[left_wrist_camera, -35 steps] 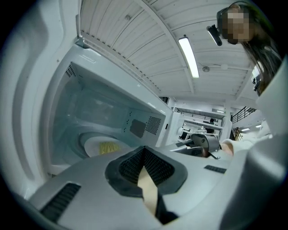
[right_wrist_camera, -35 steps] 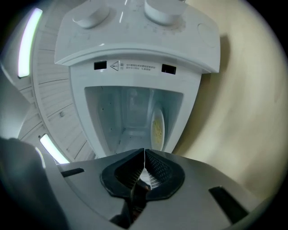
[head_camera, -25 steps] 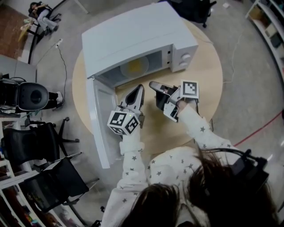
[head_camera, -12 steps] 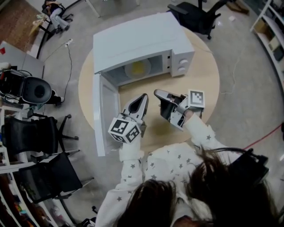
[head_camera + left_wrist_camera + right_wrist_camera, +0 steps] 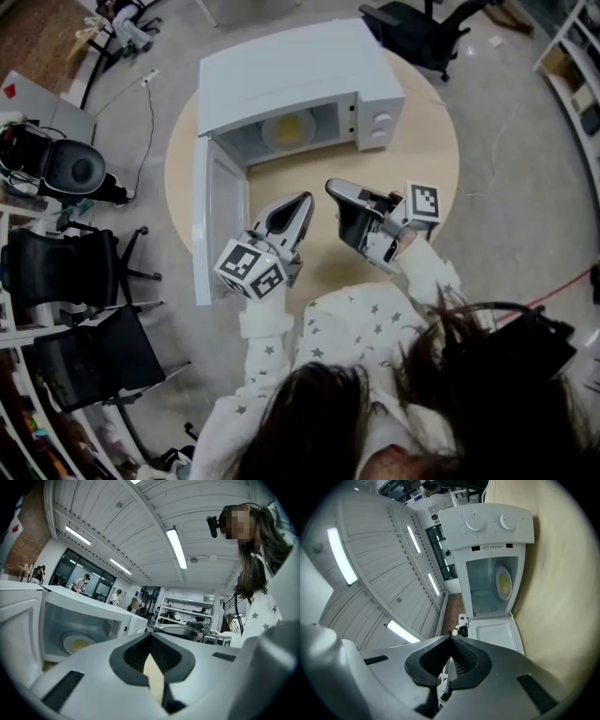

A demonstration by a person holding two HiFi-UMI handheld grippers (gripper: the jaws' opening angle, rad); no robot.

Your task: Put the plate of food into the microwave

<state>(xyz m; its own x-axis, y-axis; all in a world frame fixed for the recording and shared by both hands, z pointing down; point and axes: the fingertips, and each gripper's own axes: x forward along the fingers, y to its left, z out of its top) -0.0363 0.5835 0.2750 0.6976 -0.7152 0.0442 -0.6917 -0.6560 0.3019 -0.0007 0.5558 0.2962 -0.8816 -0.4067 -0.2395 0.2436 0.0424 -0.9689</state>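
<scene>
Resting inside the open microwave, the plate of food.

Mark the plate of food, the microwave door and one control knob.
plate of food (image 5: 288,129), head view, on the yellow food at its middle.
microwave door (image 5: 216,223), head view, on the inner face of the open door.
control knob (image 5: 476,522), right gripper view, on the round face of the knob.

Open microwave mouth; plate inside, door out leftward.

Head view overhead, steeply down, both gripper views low, sharing the microwave
</scene>
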